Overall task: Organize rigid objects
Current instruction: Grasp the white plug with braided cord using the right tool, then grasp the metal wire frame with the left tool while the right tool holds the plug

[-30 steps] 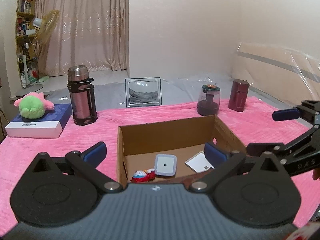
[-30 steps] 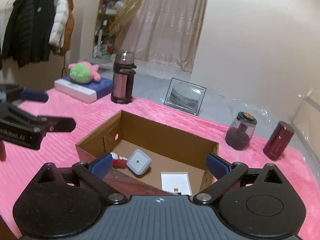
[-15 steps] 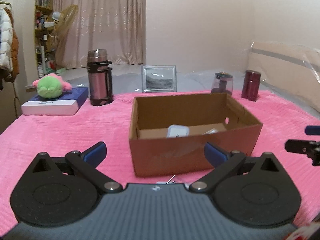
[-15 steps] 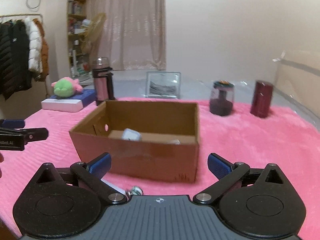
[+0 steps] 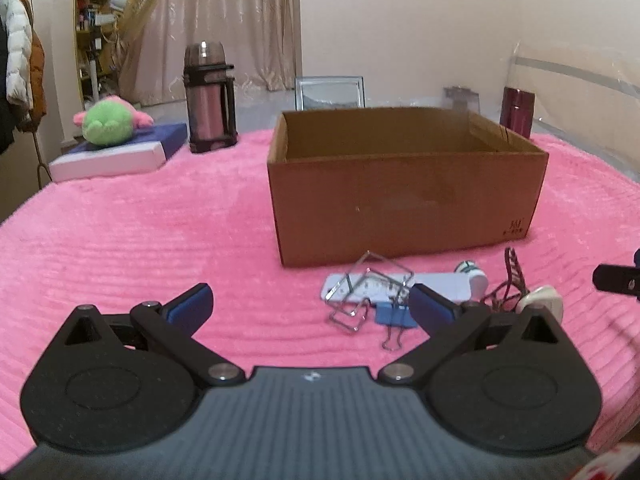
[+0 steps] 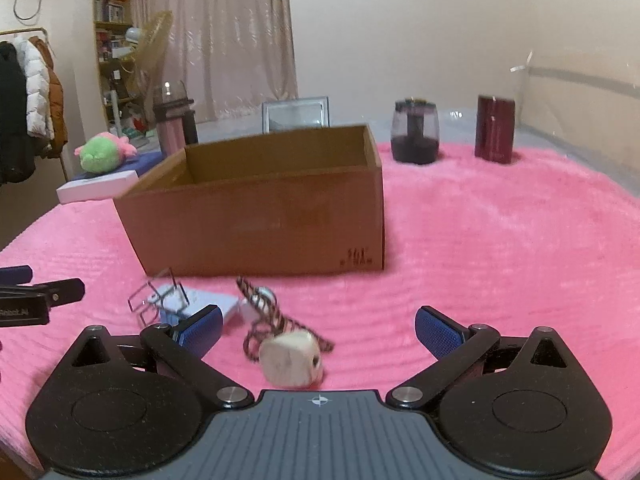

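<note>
An open cardboard box stands on the pink blanket; its inside is hidden from this low angle. In front of it lie wire-handled binder clips, a blue binder clip, a flat white item and a cream plug on a braided cable. My left gripper is open and holds nothing; the clips lie just beyond its right finger. My right gripper is open, low over the blanket, with the cream plug lying between its fingers.
A steel thermos, a green plush toy on a blue-and-white box, and a picture frame stand behind the box. A dark jar and a red canister are at the back right. Coats hang at far left.
Both grippers dropped from above the box to low over the blanket in front of it. The box's contents went out of sight, and the clips, white item and plug came into view.
</note>
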